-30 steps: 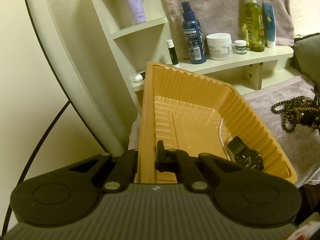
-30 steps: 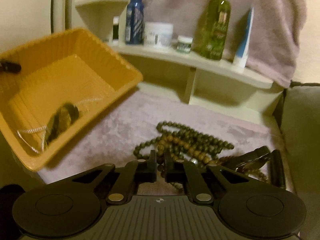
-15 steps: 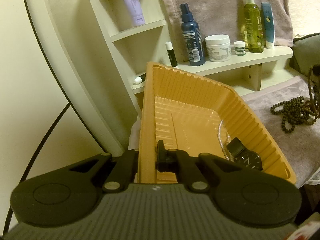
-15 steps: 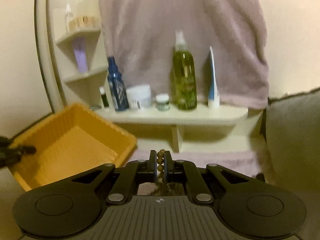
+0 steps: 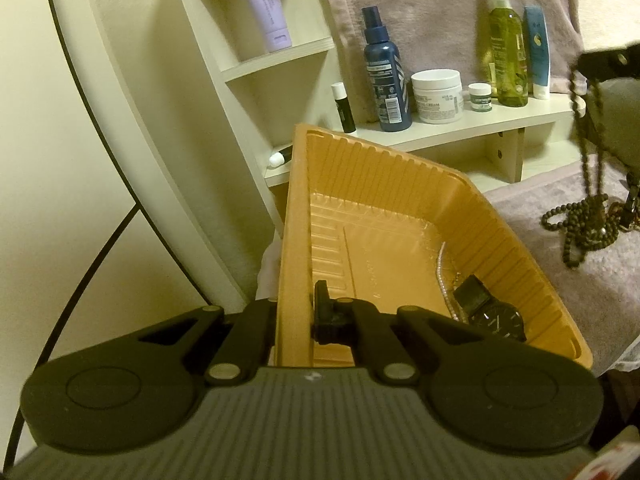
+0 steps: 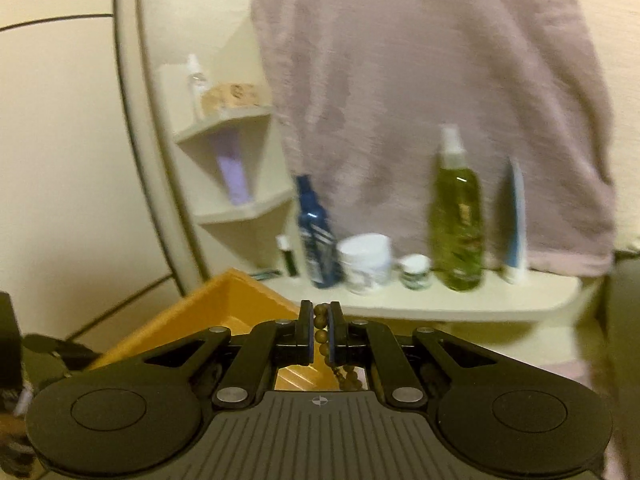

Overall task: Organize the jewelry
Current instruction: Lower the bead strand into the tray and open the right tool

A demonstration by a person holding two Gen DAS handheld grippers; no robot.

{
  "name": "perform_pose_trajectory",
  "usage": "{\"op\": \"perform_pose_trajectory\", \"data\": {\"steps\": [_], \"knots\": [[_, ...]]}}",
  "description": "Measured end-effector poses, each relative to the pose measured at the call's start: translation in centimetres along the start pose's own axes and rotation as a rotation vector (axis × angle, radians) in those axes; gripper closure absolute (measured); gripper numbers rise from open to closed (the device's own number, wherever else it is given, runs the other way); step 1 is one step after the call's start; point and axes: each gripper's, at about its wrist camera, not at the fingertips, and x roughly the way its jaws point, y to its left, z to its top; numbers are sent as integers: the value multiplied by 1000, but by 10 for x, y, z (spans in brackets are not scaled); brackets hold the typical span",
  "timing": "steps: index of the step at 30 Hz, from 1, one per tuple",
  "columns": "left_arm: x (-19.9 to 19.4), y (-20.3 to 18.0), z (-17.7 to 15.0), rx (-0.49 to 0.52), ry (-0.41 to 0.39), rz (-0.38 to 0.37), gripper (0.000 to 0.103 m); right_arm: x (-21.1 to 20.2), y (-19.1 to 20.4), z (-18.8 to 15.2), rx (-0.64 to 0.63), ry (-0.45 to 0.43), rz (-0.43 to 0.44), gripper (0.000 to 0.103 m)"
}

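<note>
Mid-transfer: right tool (image 6: 319, 330) clamped on bead necklace (image 6: 320, 336); left tool (image 5: 294, 320) clamped on tray (image 5: 516, 248) wall; next, carry beads over tray, release

The tray (image 5: 384, 216) sits tilted at centre, its near-left wall clamped between the pads of the left hand-held gripper (image 5: 294, 316). In its near-right corner lie a watch (image 5: 494, 316) and, just left of it, a chain (image 5: 444, 276). Behind the tray runs a shelf (image 5: 472, 130) bearing, left to right, a stick (image 5: 344, 108), a spray bottle (image 5: 386, 80), a jar (image 5: 438, 96), a small jar (image 5: 480, 97), a tall bottle (image 5: 506, 52) and a tube (image 5: 538, 52). A towel (image 5: 440, 8) hangs behind these. Right of the tray, a bead necklace (image 5: 580, 224) rests partly on the cloth-covered surface (image 5: 560, 280), its strands rising to the right hand-held gripper (image 6: 320, 330).
</note>
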Motion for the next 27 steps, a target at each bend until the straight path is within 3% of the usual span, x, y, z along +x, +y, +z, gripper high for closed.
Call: {"op": "perform_pose_trajectory", "data": {"steps": [20,27], "knots": [[1,1,-1,-13,-2,-6,100,28,56,58,-11,-96,200,97],[1,2,-2,-18,-2,-8,100,61,56,38,14,-16,222,97]]}}
